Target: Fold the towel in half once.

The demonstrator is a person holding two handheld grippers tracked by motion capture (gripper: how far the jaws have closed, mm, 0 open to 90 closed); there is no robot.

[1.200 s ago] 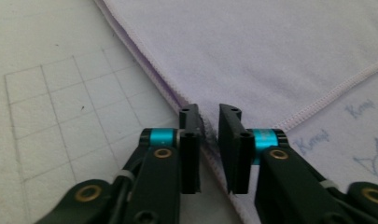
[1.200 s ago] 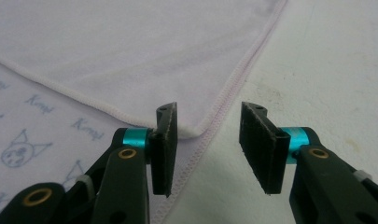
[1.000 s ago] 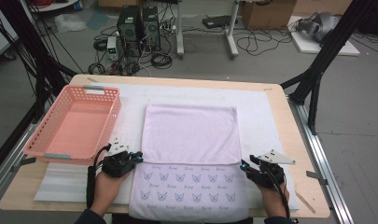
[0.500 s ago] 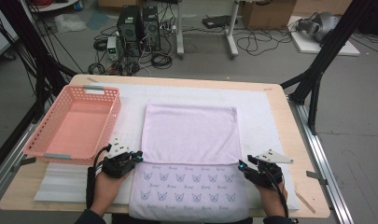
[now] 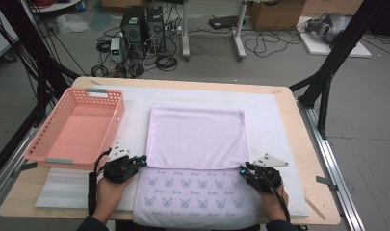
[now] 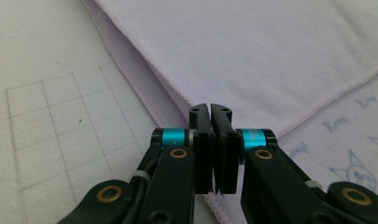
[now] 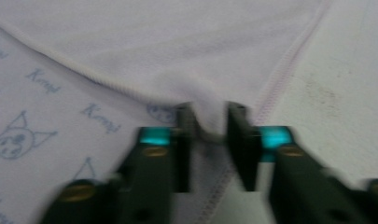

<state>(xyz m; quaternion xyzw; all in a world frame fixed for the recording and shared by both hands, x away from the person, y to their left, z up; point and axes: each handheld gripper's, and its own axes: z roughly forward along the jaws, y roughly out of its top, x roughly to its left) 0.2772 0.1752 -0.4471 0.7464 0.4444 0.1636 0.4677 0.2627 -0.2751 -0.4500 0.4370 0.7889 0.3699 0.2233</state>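
A lilac towel (image 5: 197,137) lies on the white mat, its far half folded over the near half, which is printed with cat faces. My left gripper (image 5: 143,160) rests at the fold's left near corner. In the left gripper view its jaws (image 6: 210,108) are pressed together on the towel's hem (image 6: 252,46). My right gripper (image 5: 241,171) is at the fold's right near corner. Its jaws have just been closing, and in the right gripper view (image 7: 210,116) a bunched ridge of towel (image 7: 177,42) is pinched between them.
A pink plastic basket (image 5: 48,160) stands to the left of the towel, close to my left hand. The gridded white mat (image 5: 279,120) covers most of the wooden table (image 5: 305,144). Black stand legs and cables are on the floor beyond.
The right gripper has edged slightly left onto the towel's corner. The left hand and the towel have stayed where they were.
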